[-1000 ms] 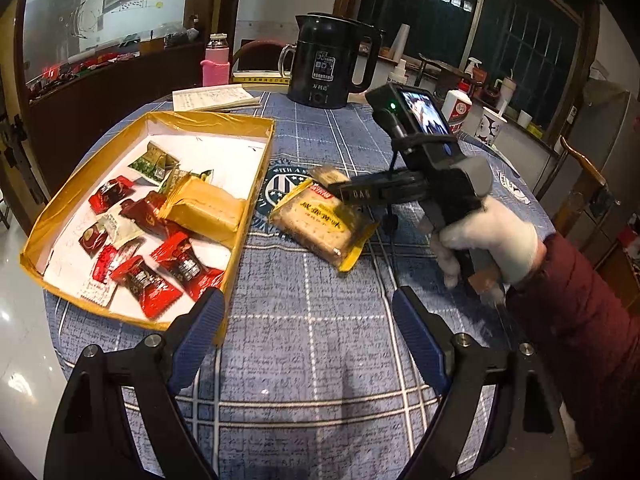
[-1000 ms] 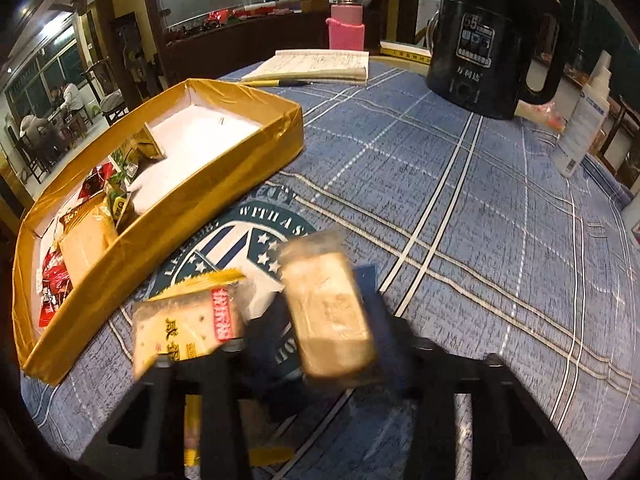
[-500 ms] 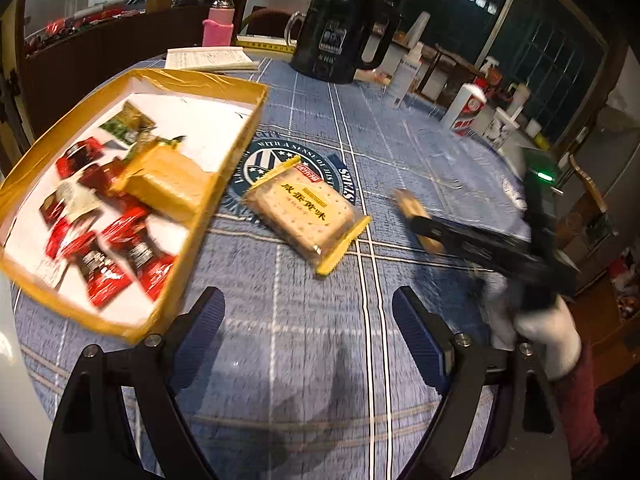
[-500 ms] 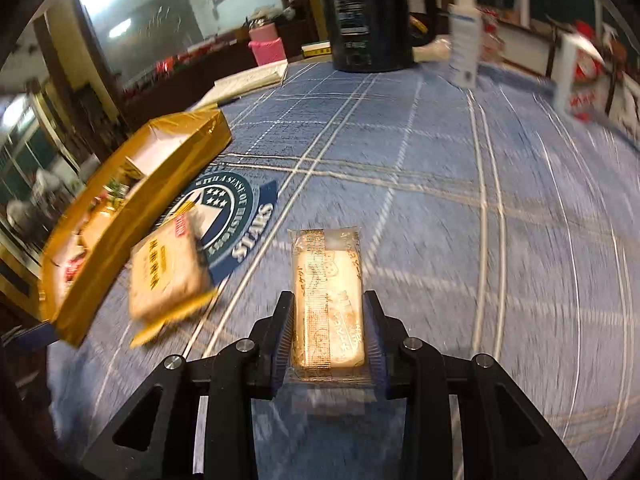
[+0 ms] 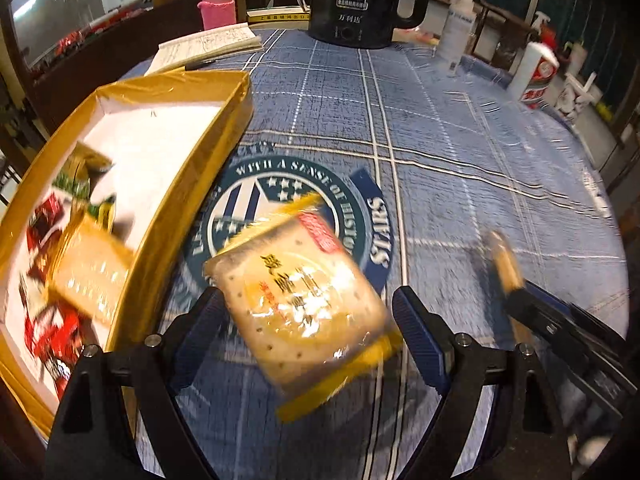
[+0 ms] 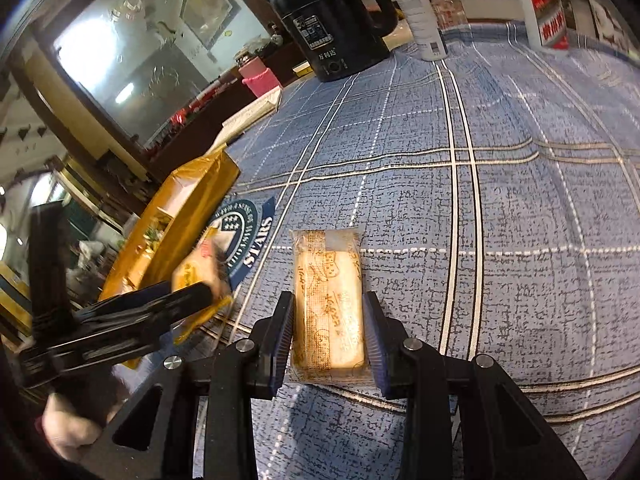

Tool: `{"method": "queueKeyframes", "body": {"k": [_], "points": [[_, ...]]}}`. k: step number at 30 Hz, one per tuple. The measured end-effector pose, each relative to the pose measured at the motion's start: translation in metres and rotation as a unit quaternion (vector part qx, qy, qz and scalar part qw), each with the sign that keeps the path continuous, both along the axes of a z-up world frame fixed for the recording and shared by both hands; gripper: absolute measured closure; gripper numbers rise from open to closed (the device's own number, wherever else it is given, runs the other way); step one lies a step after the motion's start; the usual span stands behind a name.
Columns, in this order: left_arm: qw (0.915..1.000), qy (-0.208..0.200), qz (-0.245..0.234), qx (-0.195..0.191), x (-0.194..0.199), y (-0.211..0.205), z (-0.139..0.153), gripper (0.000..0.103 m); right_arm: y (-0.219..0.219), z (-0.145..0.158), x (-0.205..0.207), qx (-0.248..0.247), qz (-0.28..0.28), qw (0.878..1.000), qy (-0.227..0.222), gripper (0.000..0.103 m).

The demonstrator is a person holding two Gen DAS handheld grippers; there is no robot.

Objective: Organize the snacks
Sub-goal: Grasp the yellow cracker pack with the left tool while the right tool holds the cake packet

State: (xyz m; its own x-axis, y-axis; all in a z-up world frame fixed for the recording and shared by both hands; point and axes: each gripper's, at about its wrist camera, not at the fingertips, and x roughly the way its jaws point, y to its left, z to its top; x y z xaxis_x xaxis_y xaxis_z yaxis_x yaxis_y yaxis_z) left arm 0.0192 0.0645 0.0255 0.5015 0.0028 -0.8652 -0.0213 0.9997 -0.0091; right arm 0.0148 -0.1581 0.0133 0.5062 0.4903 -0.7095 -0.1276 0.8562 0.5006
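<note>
A: How are the fingers (image 5: 420,336) of the left gripper (image 5: 308,330) set?

B: They are spread wide, and the cracker packet (image 5: 300,296) is framed between them without a firm pinch being shown. In the left wrist view the packet is blurred, so contact at the left pad cannot be told for certain.

A: And the right gripper (image 6: 329,338)?

B: Its pads are closed narrowly on the long sides of a biscuit bar (image 6: 328,300), which is held above the checked counter (image 6: 520,240).

A: What lies further out?

B: In the left view, the gold tray (image 5: 192,216) is found at nine to ten o'clock of the packet, just beside it, with red sweets (image 5: 44,216) and a yellow packet (image 5: 88,272) already inside. The right gripper is seen at three o'clock. A black kettle (image 5: 360,0) stands well apart at twelve o'clock.

A: What could go wrong?

B: The packet's slick film could slip if the pads are closed on a corner only. The tray wall could be struck and the tray shoved if the packet is carried across too low. The two grippers could also be crowded together over the tray.
</note>
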Motion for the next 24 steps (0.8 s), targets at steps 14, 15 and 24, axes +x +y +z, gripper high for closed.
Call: {"method": "queueKeyframes", "body": {"k": [14, 15, 24], "points": [[0.9985, -0.041, -0.035, -0.009, -0.007, -0.005, -0.012, 0.034, -0.003, -0.002, -0.004, -0.01, -0.026, 0.999, -0.021, 0.069], [0.998, -0.048, -0.033, -0.025, -0.013, -0.003, -0.008, 0.034, -0.003, -0.002, -0.004, -0.012, -0.029, 0.999, -0.023, 0.069], [0.9872, -0.131, -0.027, -0.086, -0.08, 0.036, 0.047, 0.034, 0.0, 0.004, -0.009, -0.039, -0.04, 0.998, -0.042, 0.069]]}}
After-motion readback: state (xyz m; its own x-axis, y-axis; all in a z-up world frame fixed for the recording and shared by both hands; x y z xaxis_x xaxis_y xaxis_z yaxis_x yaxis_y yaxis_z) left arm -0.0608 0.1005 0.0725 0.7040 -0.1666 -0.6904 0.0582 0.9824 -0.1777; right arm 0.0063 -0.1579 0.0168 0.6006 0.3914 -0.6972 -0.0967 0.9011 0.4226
